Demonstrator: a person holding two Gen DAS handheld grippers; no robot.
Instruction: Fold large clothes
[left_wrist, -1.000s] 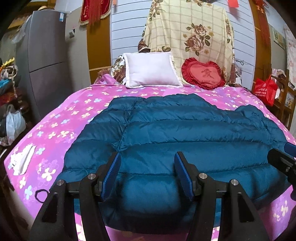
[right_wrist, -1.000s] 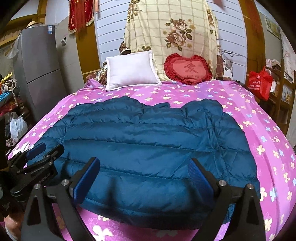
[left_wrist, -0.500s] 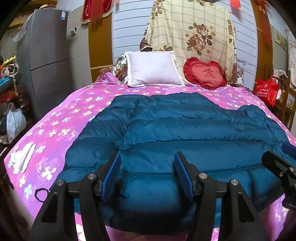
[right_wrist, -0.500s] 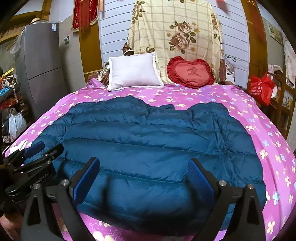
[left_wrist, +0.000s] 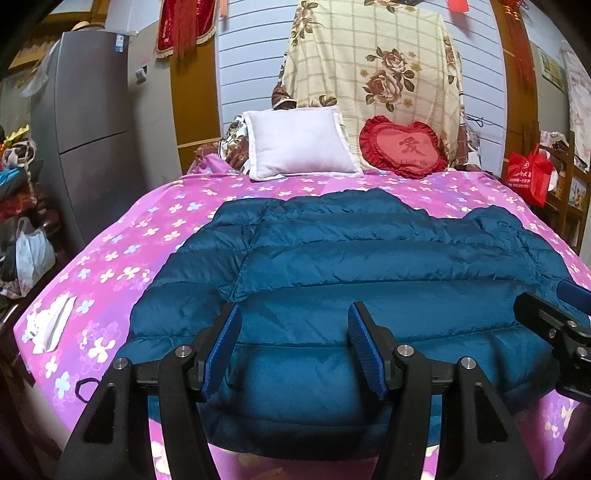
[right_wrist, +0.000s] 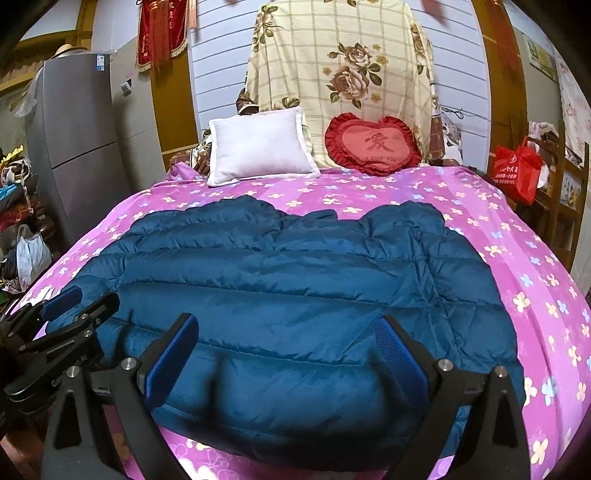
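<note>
A dark blue quilted down jacket (left_wrist: 351, 266) lies spread flat on the pink flowered bed (left_wrist: 122, 258); it also shows in the right wrist view (right_wrist: 295, 280). My left gripper (left_wrist: 293, 349) is open and empty, hovering over the jacket's near hem on the left side. My right gripper (right_wrist: 284, 358) is open wide and empty, over the near hem on the right side. Each gripper shows at the edge of the other's view: the right one (left_wrist: 554, 325), the left one (right_wrist: 62, 328).
A white pillow (left_wrist: 299, 144) and a red heart cushion (left_wrist: 404, 146) lean at the bed's head. A grey fridge (left_wrist: 88, 122) stands left, with bags (left_wrist: 29, 254) on the floor. A red bag (left_wrist: 528, 175) hangs right. White paper (left_wrist: 48, 325) lies on the bed's left corner.
Both grippers have drawn back and tilted up slightly, so the jacket sits lower and farther in both views. Both stay open and empty.
</note>
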